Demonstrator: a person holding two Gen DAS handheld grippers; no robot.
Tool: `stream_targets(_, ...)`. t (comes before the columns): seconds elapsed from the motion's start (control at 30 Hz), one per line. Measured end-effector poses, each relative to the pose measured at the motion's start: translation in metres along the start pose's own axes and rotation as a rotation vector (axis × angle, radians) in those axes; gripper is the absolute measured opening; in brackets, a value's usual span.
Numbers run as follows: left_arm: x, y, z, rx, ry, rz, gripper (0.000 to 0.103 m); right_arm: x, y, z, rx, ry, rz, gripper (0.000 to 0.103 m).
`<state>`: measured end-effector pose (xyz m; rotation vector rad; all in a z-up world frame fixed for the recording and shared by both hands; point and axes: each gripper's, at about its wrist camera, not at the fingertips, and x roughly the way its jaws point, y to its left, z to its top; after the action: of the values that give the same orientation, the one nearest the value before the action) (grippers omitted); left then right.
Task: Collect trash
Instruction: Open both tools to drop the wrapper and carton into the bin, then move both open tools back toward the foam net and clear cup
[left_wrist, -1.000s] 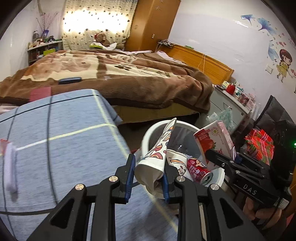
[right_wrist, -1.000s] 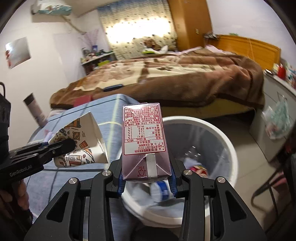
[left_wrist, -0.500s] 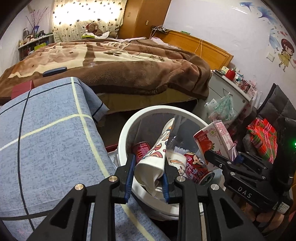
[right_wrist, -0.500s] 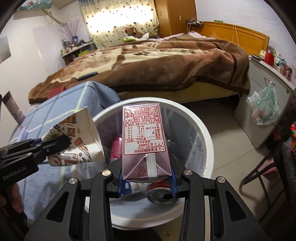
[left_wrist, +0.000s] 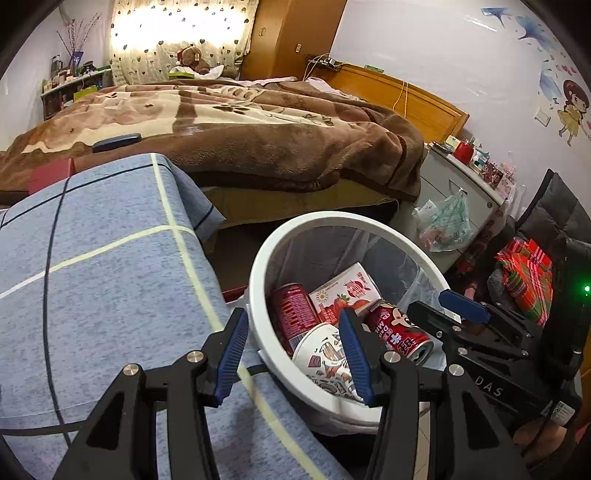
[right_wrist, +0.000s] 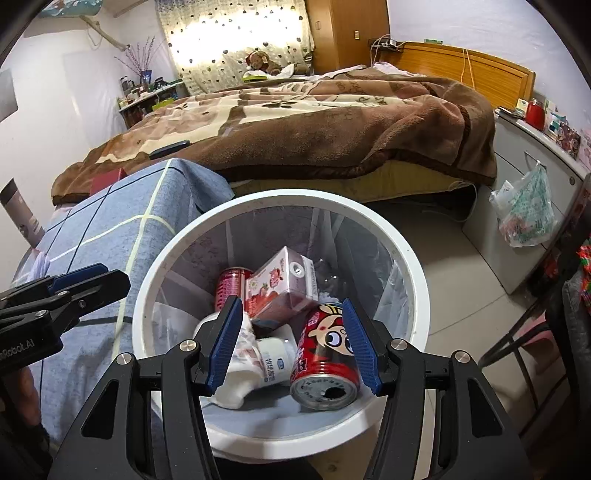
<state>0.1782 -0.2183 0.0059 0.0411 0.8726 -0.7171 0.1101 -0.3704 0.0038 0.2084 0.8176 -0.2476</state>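
We see both grippers, left gripper (left_wrist: 291, 350) and right gripper (right_wrist: 293, 341), spread wide, holding nothing. Below: white trash bin (right_wrist: 413, 266) holding paper cup (left_wrist: 325, 350), red can (right_wrist: 325, 354), strawberry milk carton (right_wrist: 280, 284). Beyond, brown-blanketed bed (right_wrist: 314, 122).

Left wrist view looks down from beside the white bin (left_wrist: 258, 266), over the blue cloth; right wrist view sits close above the bin; both share its contents and the bed (right_wrist: 332, 122) beyond it

Carton (right_wrist: 282, 286), cans, cup inside bin (right_wrist: 413, 280)
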Motion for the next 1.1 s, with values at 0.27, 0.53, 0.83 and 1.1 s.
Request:
stream_targets(0.27,-0.017,0.008,-0.006,-0.003,-0.015,0.036,0.053,-0.011,0.010,0.000,-0.004,-0.034,0.016,0.058)
stream_targets(0.53,-0.043,0.019,-0.013,-0.011,-0.056,0.077,0.054,-0.021,0.024,-0.003,-0.011,-0.059,0.035,0.058)
stream_targets(0.83,-0.067,0.043,-0.024,-0.054,-0.089,0.102,0.055,-0.028,0.049,-0.003,-0.040,-0.082,0.073,0.058)
stream_targets(1.1,-0.092,0.078,-0.034,-0.114,-0.125,0.164,0.057,-0.025,0.076,-0.004,-0.071,-0.077,0.114,0.058)
